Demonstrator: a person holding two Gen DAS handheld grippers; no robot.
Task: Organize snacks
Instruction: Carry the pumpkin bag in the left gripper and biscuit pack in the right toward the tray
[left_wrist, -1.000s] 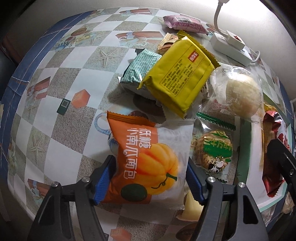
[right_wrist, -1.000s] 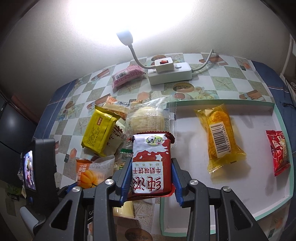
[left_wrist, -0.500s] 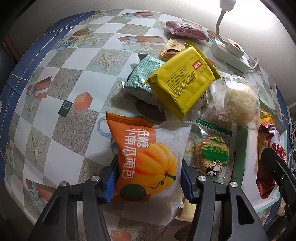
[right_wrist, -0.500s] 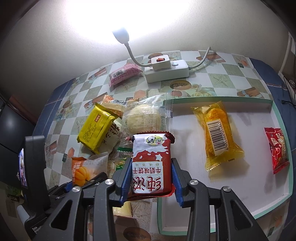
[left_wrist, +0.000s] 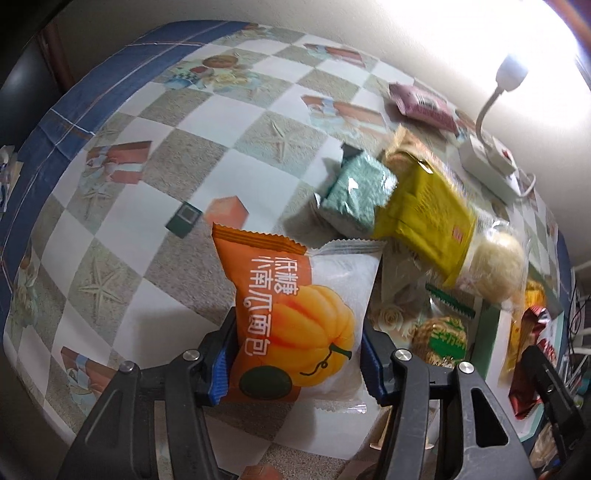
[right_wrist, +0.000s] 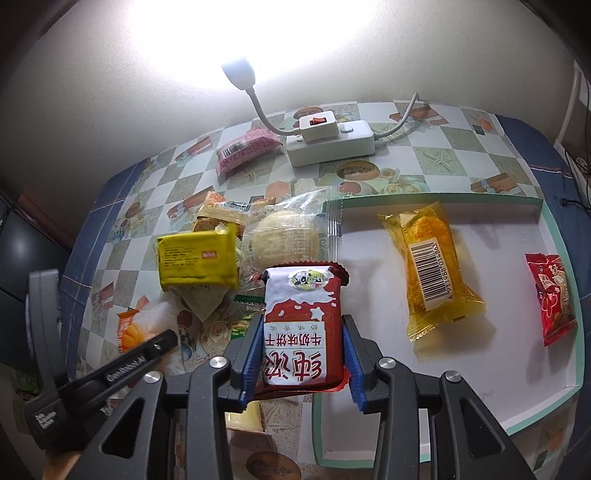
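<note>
My left gripper (left_wrist: 295, 360) is shut on an orange-and-white pumpkin bread packet (left_wrist: 295, 317) and holds it above the checked tablecloth. It shows in the right wrist view too (right_wrist: 138, 326). My right gripper (right_wrist: 301, 354) is shut on a red-and-white milk biscuit packet (right_wrist: 301, 325), held over the left edge of the white tray (right_wrist: 480, 221). In the tray lie a yellow cake packet (right_wrist: 428, 269) and a small red packet (right_wrist: 552, 295). A pile of snacks lies left of the tray: a yellow packet (right_wrist: 197, 260), a clear-wrapped bun (right_wrist: 284, 242), a teal packet (left_wrist: 356, 194).
A pink packet (right_wrist: 245, 147) lies near the wall, next to a white power strip (right_wrist: 328, 142) with a lit gooseneck lamp (right_wrist: 238, 70). A green cookie packet (left_wrist: 441, 338) and a pale yellow item (right_wrist: 245, 413) lie near the table's front edge.
My left gripper closed on the pumpkin bread packet and lifted it off the table. The right gripper kept its hold on the biscuit packet and rose slightly.
</note>
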